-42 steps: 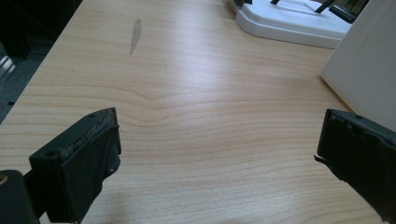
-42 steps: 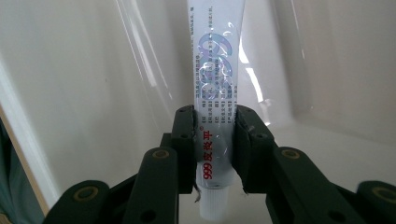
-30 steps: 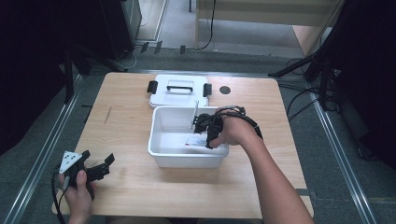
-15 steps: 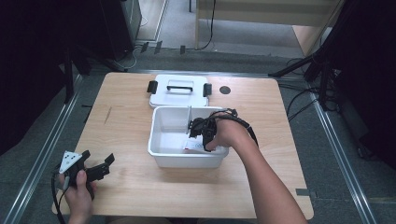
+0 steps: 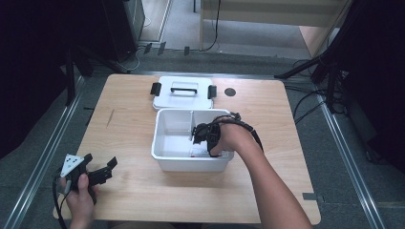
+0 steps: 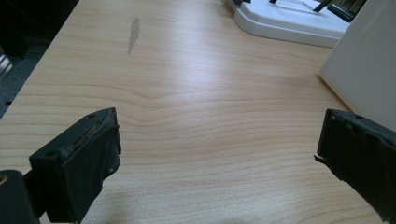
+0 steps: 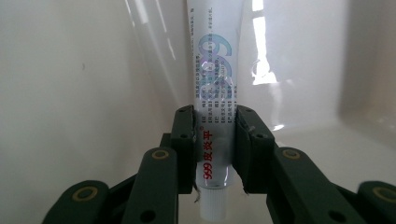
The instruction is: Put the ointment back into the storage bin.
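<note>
In the right gripper view, the right gripper (image 7: 215, 140) has its jaws clenched on a white ointment tube (image 7: 215, 79), the two pads pressing its flat sides a little above the ribbed white cap, which hangs below them. The tube stands on end between the jaws, its long body rising above them against the pale inner wall of a white plastic bin (image 7: 70, 93). Red print near the jaws reads "999" followed by Chinese characters; higher up sits a large pale blue "999" logo over lines of small text too fine to read.

From the high view, the right gripper (image 5: 203, 136) is inside the bin (image 5: 165, 155), in its right compartment beside the divider. The bin's lid (image 5: 184, 98), with a handle and black clasps, lies just behind it on the wooden surface (image 5: 129, 124).

The left gripper (image 5: 98, 172) rests near the front left corner of the surface, jaws released and wide apart with nothing between them.
</note>
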Available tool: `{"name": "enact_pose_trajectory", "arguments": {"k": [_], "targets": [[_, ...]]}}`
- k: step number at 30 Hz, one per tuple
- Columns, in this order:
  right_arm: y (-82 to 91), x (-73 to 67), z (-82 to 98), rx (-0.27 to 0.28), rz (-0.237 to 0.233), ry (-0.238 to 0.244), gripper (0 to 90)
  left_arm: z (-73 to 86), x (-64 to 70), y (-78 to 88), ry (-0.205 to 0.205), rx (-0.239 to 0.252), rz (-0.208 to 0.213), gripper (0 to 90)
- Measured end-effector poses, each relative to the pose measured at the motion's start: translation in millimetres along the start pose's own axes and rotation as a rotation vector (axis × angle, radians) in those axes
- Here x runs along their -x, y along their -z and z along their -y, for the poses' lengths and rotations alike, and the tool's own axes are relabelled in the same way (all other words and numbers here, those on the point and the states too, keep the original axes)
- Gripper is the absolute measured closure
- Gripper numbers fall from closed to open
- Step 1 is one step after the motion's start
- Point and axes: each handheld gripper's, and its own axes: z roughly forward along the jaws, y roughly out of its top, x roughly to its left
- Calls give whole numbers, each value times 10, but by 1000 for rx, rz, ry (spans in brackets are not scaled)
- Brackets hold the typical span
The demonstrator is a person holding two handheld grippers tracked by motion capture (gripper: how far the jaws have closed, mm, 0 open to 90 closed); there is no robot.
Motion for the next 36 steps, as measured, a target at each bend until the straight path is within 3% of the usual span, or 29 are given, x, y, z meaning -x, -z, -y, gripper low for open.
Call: {"name": "enact_pose_trajectory", "arguments": {"k": [3,5,18,22,25,27,30,31,36], "targets": [[-17,15,-2,-5,-2,-8,721,0,1,-2,1,1,-1,15],[-26,21,-1,-6,-11,-30,720,1,7,-2,0,2,-17,93],[-39,-10,5,-32,-39,-27,695,1,10,1,3,6,-27,93],[-35,-18,10,-34,-31,-18,655,2,9,1,0,5,-26,93],[-20,-10,13,-20,-8,-32,556,1,9,2,0,5,-27,93],[-5,-5,16,-9,1,-36,541,1,10,1,1,6,-27,94],[20,1,23,10,-1,-41,566,1,9,0,1,5,-27,94],[57,11,35,31,0,-48,635,1,9,0,1,5,-27,94],[159,51,87,73,6,-82,675,1,11,1,-1,5,-26,93]]}}
